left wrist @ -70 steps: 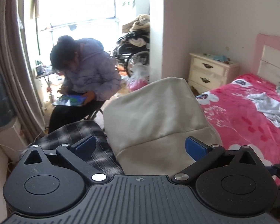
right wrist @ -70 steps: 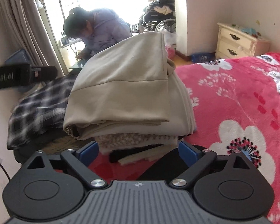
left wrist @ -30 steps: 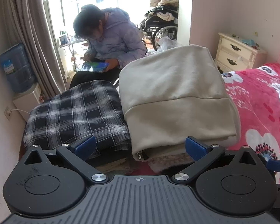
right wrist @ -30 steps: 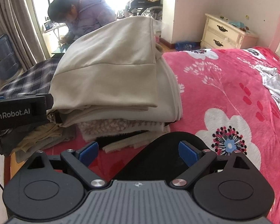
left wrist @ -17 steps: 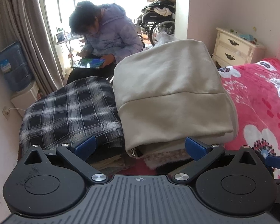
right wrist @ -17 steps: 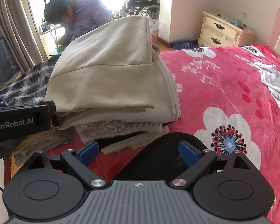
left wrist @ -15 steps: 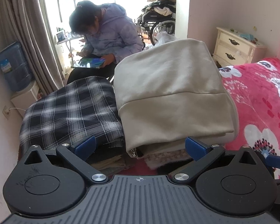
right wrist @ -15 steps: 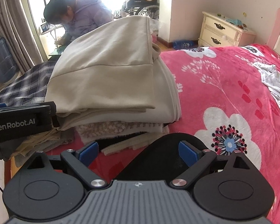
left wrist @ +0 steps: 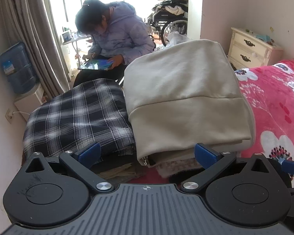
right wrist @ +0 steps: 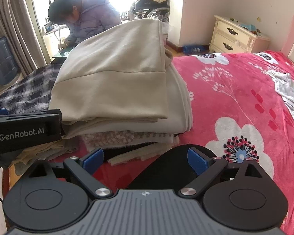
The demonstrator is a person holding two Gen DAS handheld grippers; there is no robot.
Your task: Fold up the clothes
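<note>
A folded beige garment (left wrist: 182, 98) (right wrist: 115, 78) tops a stack of folded clothes on the pink flowered bed (right wrist: 235, 101). Beside it to the left lies a folded black-and-white plaid garment (left wrist: 76, 115) (right wrist: 25, 92) on a lower pile. My left gripper (left wrist: 147, 154) stands open just short of both piles, holding nothing. My right gripper (right wrist: 145, 160) is open too, low over the bedspread in front of the beige stack, with a dark rounded object (right wrist: 172, 168) under it. The left gripper's body (right wrist: 23, 129) shows at the left edge of the right wrist view.
A person in a lilac jacket (left wrist: 119, 37) sits beyond the piles with a tablet. A crumpled grey garment (right wrist: 290, 94) lies on the bed at right. A cream nightstand (right wrist: 237, 35), a wheelchair (left wrist: 170, 23), a water jug (left wrist: 17, 68) and curtains (left wrist: 29, 29) stand around.
Both grippers have drawn back and down from the beige stack since 2.3 s ago, bringing the plaid pile into view. Over the last half second almost nothing has moved.
</note>
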